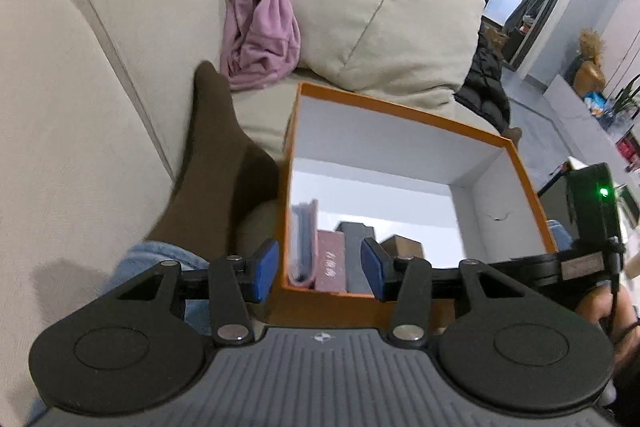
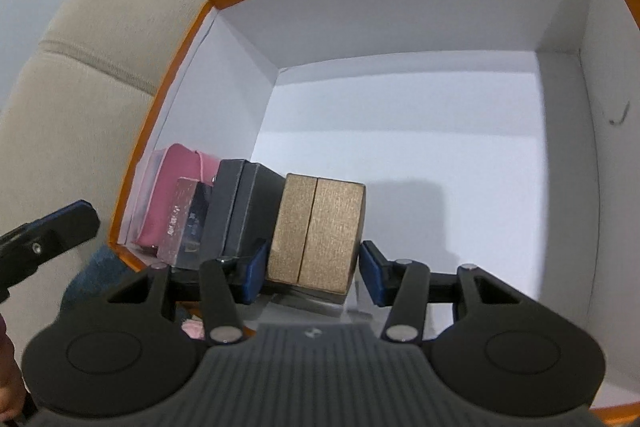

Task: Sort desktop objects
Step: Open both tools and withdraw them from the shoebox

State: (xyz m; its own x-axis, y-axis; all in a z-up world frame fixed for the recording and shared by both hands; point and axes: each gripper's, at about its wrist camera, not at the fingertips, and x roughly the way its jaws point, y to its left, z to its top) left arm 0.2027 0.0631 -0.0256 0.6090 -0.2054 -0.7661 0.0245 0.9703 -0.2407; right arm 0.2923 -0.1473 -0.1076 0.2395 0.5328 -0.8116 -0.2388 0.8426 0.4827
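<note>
An orange box with white inside [image 1: 404, 111] [image 2: 384, 27] rests on the sofa. Standing along its near wall are a pink pouch [image 2: 168, 195], a maroon box [image 1: 331, 261] [image 2: 180, 223], a dark grey box [image 1: 354, 247] [image 2: 240, 207] and a gold box [image 2: 316, 231] [image 1: 402, 245]. My right gripper [image 2: 312, 273] is inside the orange box, its blue pads on either side of the gold box with a small gap at the right pad. My left gripper [image 1: 320, 269] is open, straddling the orange box's near left corner. It also shows at the left of the right wrist view [image 2: 60, 227].
The beige sofa [image 1: 100, 87] carries a cushion [image 1: 380, 19] and a crumpled pink cloth [image 1: 260, 31]. A leg in a brown sock [image 1: 216, 163] lies left of the orange box. A black jacket [image 1: 486, 83] lies at the sofa's far end.
</note>
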